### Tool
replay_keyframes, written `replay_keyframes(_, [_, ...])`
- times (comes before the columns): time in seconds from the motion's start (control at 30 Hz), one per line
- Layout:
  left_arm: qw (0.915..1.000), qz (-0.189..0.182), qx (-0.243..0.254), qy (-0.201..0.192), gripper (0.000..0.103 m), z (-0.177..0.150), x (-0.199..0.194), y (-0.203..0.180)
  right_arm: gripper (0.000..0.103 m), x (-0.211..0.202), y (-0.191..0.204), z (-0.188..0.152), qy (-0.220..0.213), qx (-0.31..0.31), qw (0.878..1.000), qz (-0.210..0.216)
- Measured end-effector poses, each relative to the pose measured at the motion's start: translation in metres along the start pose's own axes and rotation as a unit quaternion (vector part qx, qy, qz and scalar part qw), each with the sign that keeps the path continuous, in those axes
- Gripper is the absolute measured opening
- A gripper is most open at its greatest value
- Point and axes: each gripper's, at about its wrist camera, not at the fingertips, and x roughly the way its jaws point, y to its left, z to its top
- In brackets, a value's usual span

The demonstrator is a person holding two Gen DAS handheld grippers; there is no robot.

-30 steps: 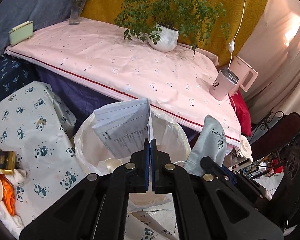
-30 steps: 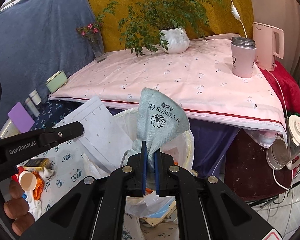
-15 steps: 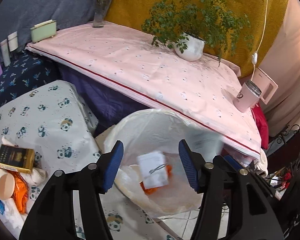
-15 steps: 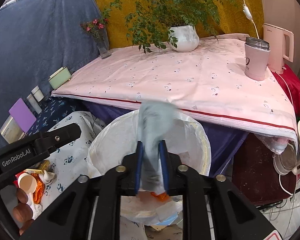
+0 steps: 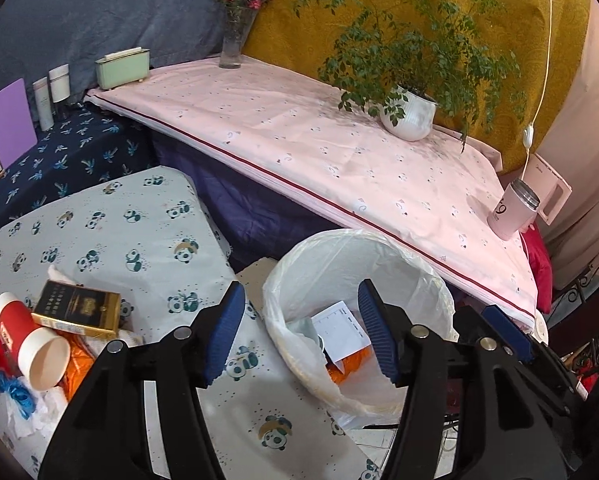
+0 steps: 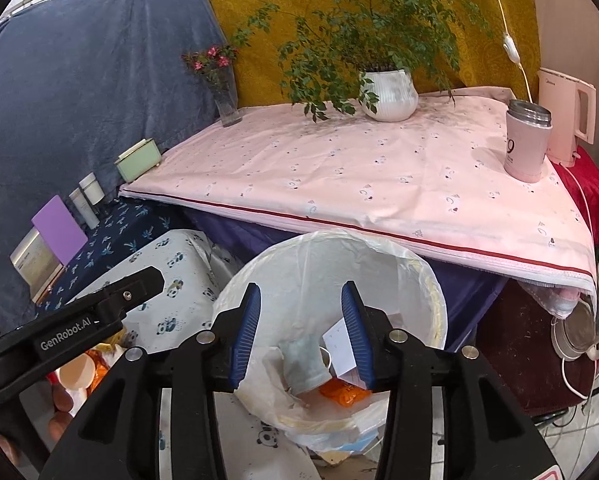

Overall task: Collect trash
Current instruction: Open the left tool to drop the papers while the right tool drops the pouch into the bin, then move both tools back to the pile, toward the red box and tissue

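Paper and pouch dropped into bin; both tools gape wide, empty.

Your white-lined trash bin stands open between the panda-print counter and the pink bed. Inside it you see a white printed paper, a grey-blue pouch and orange wrapping. On that counter lie a tipped red paper cup, a black-and-gold box and crumpled tissue.

Both the left gripper and right gripper were built from chunky black plastic, with ribbed blue pads, silver screws and "GenRobot.AI" printed in white. Bare fingertips were seen underneath.
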Motion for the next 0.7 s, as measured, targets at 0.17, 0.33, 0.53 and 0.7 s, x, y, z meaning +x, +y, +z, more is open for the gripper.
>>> replay_keyframes(0.17, [0.9998, 0.010, -0.012, -0.012, 0.058, -0.002, -0.020, 0.016, 0.048, -0.016, 0.021, 0.001, -0.010, -0.016, 1.000, 0.007])
replay_keyframes(0.33, [0.9990, 0.027, -0.028, -0.022, 0.059, -0.005, -0.042, 0.040, 0.049, -0.028, 0.044, -0.002, -0.013, -0.030, 0.999, 0.020])
replay_keyframes(0.53, [0.9964, 0.050, -0.056, -0.040, 0.067, -0.013, -0.070, 0.072, 0.049, -0.041, 0.073, -0.006, -0.016, -0.050, 0.998, 0.038])
replay_keyframes(0.7, [0.9936, 0.069, -0.071, -0.054, 0.067, -0.018, -0.092, 0.094, 0.050, -0.049, 0.096, -0.013, -0.014, -0.065, 0.996, 0.053])
